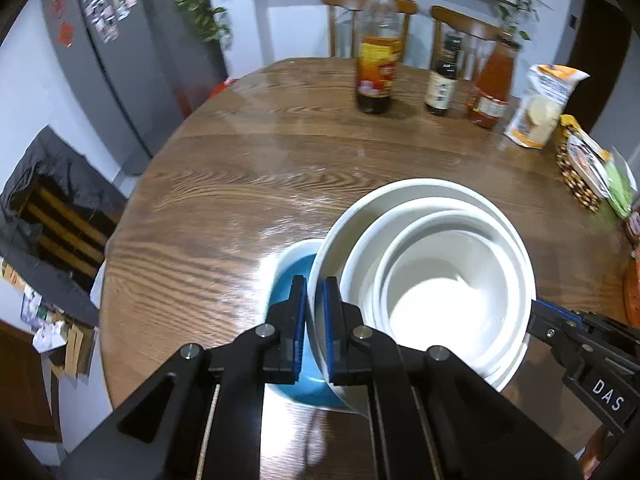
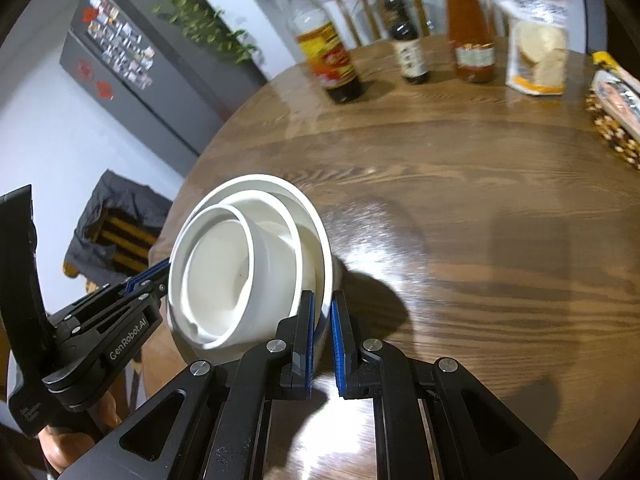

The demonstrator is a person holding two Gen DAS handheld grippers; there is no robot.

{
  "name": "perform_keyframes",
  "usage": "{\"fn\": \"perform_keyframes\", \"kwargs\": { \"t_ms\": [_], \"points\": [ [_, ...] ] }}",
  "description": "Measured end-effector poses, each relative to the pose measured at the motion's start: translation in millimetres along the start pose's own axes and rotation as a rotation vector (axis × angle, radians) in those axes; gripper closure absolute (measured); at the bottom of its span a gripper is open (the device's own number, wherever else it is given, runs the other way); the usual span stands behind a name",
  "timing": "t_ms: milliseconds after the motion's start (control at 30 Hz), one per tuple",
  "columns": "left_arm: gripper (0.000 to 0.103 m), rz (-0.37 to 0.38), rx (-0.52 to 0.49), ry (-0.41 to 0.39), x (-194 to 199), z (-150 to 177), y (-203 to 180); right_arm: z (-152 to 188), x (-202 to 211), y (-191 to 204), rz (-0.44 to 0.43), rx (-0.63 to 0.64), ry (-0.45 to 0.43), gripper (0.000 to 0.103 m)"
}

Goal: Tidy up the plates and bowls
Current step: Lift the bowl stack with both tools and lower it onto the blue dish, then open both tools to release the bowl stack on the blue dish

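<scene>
Three white bowls [image 1: 436, 276] sit nested, the stack tilted above the round wooden table [image 1: 248, 168]. My left gripper [image 1: 315, 280] is shut on the left rim of the largest white bowl. From the right edge of the left wrist view my right gripper [image 1: 538, 304] reaches the opposite rim. The right wrist view shows that gripper [image 2: 323, 294] shut on the near rim of the bowl stack [image 2: 240, 264], with the left gripper [image 2: 166, 264] and a hand on the far side. A blue-lined bowl [image 1: 288, 280] lies under the stack's left side; contact cannot be told.
Three sauce bottles [image 1: 376, 48] stand at the table's far side, with a snack bag [image 1: 540, 108] and a woven basket [image 1: 580, 176] of packets to their right. Two wooden chairs [image 1: 348, 4] stand behind the table. A grey fridge [image 1: 112, 60] is on the left.
</scene>
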State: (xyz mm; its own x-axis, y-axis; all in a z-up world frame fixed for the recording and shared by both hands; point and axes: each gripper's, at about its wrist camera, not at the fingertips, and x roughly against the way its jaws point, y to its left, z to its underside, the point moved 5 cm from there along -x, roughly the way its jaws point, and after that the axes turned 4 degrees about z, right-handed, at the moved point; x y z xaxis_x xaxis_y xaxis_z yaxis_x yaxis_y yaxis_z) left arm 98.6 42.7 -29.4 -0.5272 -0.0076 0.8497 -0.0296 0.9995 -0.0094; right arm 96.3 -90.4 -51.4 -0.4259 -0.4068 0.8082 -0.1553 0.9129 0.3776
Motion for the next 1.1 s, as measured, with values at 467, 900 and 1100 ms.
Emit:
{"fn": "perform_keyframes", "kwargs": {
  "t_ms": [467,900,1100],
  "points": [
    [0.098,0.0,0.092,0.098,-43,2,39,-8,-45,18,0.055,0.022,0.071,0.091],
    [0.049,-0.03,0.146,0.036,-29,-1,59,-22,-14,13,0.093,0.054,-0.023,0.083],
    [0.028,-0.043,0.122,-0.026,-1,-2,56,-4,12,30,0.095,0.176,-0.065,0.053]
  ]
}}
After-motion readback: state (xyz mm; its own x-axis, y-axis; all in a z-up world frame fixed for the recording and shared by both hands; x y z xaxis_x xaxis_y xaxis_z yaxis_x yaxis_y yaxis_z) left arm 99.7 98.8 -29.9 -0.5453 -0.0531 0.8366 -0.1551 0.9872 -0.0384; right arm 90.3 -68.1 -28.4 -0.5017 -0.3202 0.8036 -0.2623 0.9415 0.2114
